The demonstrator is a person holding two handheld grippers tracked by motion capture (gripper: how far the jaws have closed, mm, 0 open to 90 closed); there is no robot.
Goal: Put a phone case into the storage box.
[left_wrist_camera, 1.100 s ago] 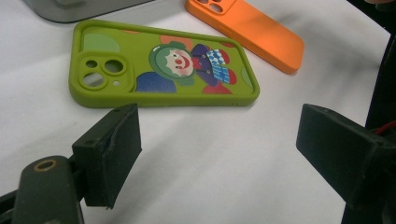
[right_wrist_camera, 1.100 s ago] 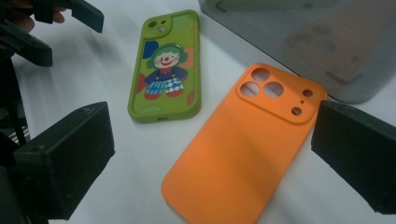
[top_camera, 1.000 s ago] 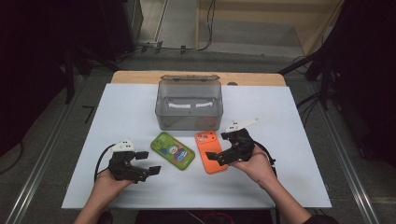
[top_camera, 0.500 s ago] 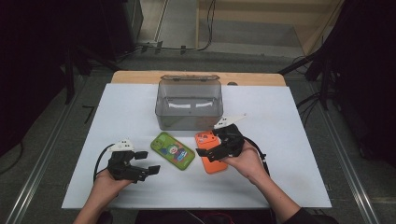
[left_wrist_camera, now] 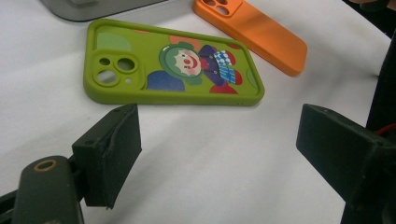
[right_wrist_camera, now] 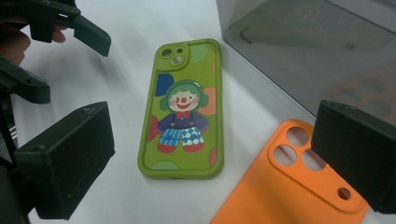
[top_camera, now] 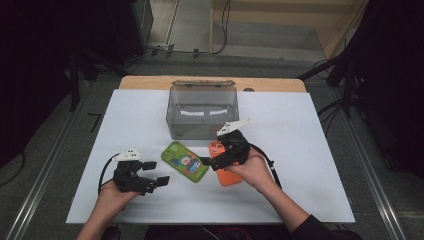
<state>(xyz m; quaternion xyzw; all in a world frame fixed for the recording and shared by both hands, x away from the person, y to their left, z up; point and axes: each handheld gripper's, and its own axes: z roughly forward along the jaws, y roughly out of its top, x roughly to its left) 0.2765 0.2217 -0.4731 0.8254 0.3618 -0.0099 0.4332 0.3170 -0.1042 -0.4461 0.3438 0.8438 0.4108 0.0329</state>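
A green phone case (top_camera: 184, 161) with a clown picture lies flat at the table's front middle, camera holes up. An orange phone case (top_camera: 227, 176) lies right beside it, partly under my right hand. My right gripper (top_camera: 210, 163) hovers open over the orange case, jaws pointing left toward the green one. In the right gripper view the green case (right_wrist_camera: 184, 109) sits between and beyond the jaws (right_wrist_camera: 210, 158), with the orange case (right_wrist_camera: 289, 191) at lower right. My left gripper (top_camera: 156, 173) rests open left of the green case (left_wrist_camera: 173, 70), empty (left_wrist_camera: 219, 154).
A grey translucent box (top_camera: 201, 110) stands open-topped just behind the two cases; its wall (right_wrist_camera: 308, 42) is close to the right gripper. The white table sheet (top_camera: 300, 130) has free room to the left and right. The left gripper (right_wrist_camera: 70, 32) shows beyond the green case.
My right gripper has moved left and a little nearer, from the right of the orange case to over it, toward the green case. The left gripper has stayed put.
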